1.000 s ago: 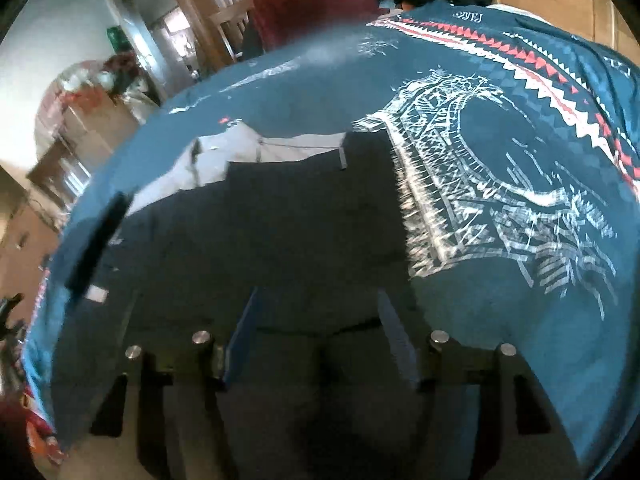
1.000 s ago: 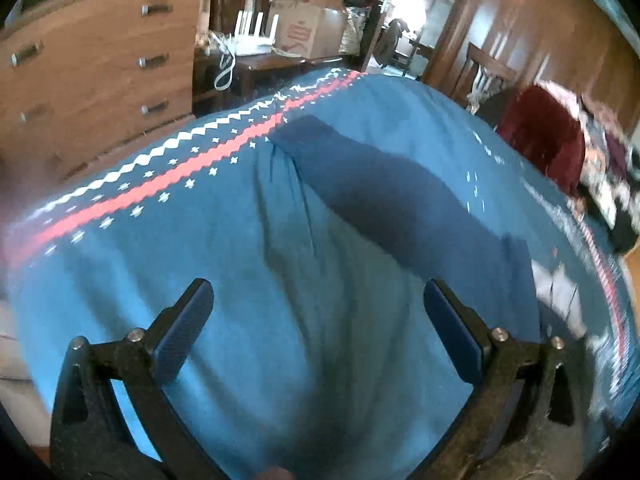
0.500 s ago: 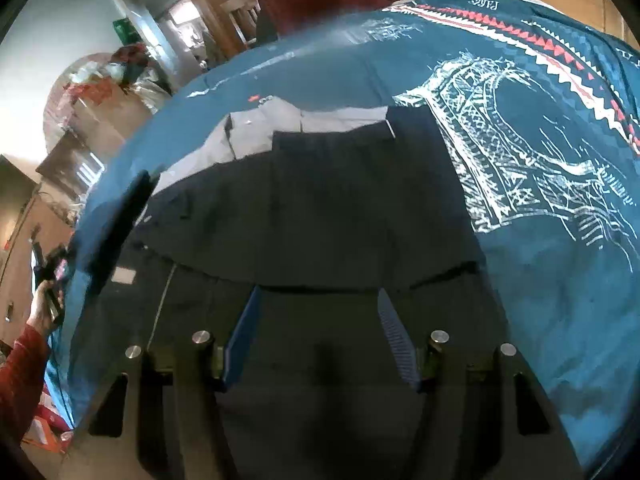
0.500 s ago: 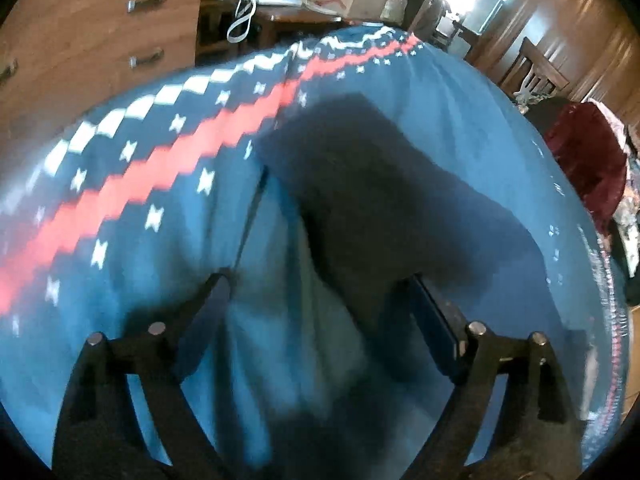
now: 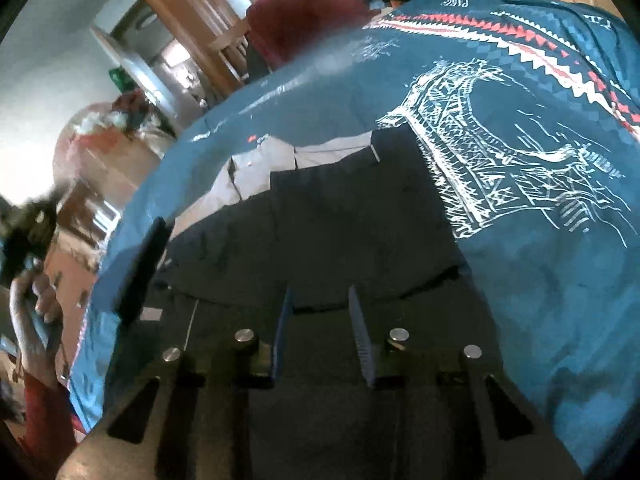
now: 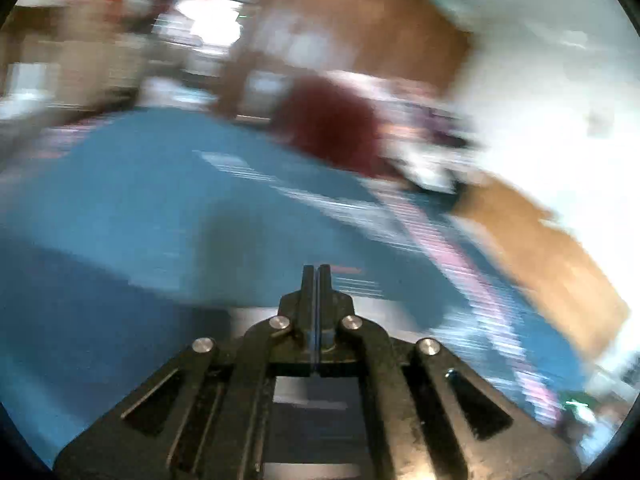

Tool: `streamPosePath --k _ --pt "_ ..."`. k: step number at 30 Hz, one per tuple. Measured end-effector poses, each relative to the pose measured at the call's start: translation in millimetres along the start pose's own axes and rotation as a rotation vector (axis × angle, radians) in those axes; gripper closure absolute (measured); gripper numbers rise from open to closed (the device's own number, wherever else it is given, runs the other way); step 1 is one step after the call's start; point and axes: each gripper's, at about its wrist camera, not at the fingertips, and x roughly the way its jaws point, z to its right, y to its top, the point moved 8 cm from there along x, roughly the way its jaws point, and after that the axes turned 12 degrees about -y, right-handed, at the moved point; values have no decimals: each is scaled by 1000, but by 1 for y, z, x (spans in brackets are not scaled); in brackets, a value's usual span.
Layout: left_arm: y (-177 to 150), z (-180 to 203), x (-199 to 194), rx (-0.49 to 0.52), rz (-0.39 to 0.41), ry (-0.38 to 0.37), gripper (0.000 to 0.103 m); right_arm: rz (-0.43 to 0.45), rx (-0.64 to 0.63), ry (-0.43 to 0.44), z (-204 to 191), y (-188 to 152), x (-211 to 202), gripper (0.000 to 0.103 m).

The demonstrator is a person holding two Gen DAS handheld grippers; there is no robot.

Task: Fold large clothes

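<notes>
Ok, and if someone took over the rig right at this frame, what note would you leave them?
Left tool: jaws closing, with the near edge of the dark garment between them; pads not yet pressing it.
Right tool: shut, pointing across the cover in a blurred view; nothing visibly held.
Things: the dark garment lies flat on the blue patterned cover, with pale grey fabric showing at its far end.
Done: the garment looks spread out, and a layer seems doubled over near the left tool.
Left: finish the left grip, take hold with the right tool, complete the folds.
</notes>
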Motion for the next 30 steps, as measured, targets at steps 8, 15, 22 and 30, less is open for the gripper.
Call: streamPosePath --k 8,15,22,30 --pt "-27 38 -1 -22 -81 -78 44 -58 -103 103 0 -40 0 38" --pt "-40 21 34 -11 -172 -54 44 158 -554 552 -204 -87 -222 38" --pt "-41 -33 51 -110 -170 -29 44 126 -654 609 -218 -112 -207 42" --pt "-45 -40 61 -128 -187 -50 44 164 -651 602 -254 -97 -197 45"
